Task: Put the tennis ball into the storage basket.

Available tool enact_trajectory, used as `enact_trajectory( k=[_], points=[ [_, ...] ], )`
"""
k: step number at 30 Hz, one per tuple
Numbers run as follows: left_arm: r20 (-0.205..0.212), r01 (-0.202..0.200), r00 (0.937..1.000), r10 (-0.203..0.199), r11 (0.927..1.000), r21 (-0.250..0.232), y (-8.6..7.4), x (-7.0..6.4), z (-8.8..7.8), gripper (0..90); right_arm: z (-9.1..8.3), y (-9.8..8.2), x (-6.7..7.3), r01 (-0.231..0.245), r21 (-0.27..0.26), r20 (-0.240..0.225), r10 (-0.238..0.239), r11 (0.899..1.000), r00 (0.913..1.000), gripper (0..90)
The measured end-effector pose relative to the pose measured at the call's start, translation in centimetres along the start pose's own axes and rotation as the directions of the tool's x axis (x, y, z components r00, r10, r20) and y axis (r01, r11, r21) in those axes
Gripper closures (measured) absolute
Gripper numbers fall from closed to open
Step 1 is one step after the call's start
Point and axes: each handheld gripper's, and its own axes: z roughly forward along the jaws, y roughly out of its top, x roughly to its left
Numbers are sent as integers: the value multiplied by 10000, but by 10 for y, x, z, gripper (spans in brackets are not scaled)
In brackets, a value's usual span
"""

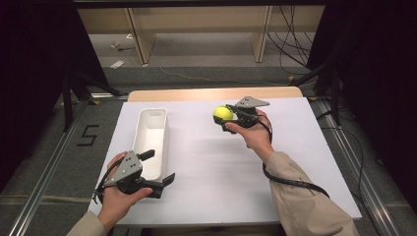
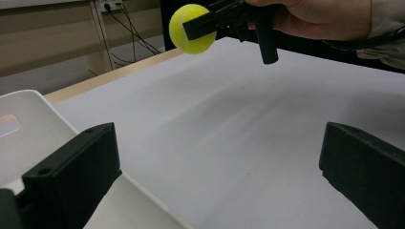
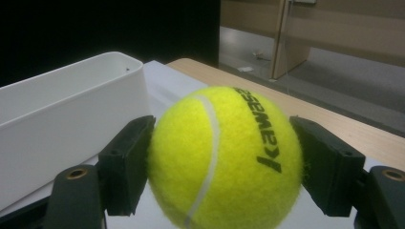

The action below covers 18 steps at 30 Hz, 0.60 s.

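Observation:
A yellow tennis ball is held above the white table sheet, toward the back middle, with my right gripper shut on it. In the right gripper view the ball sits squeezed between both black jaws, its black lettering facing the camera. The left gripper view shows the ball raised off the table at the top, held by the right gripper. My left gripper stands open at the front left, beside the near end of a long white bin. Nothing is between its jaws.
The white bin lies lengthwise on the left part of the white sheet, empty as far as I see. A wooden table edge runs along the back. Cables and table legs lie on the floor beyond.

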Motion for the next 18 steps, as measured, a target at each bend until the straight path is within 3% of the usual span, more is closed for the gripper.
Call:
enact_trajectory(
  k=[18],
  points=[
    [-2,-10,10000,10,10000,5,0,0,0,0,4,3,4,9,-46,-109,-10,10000,9999,273]
  ],
)
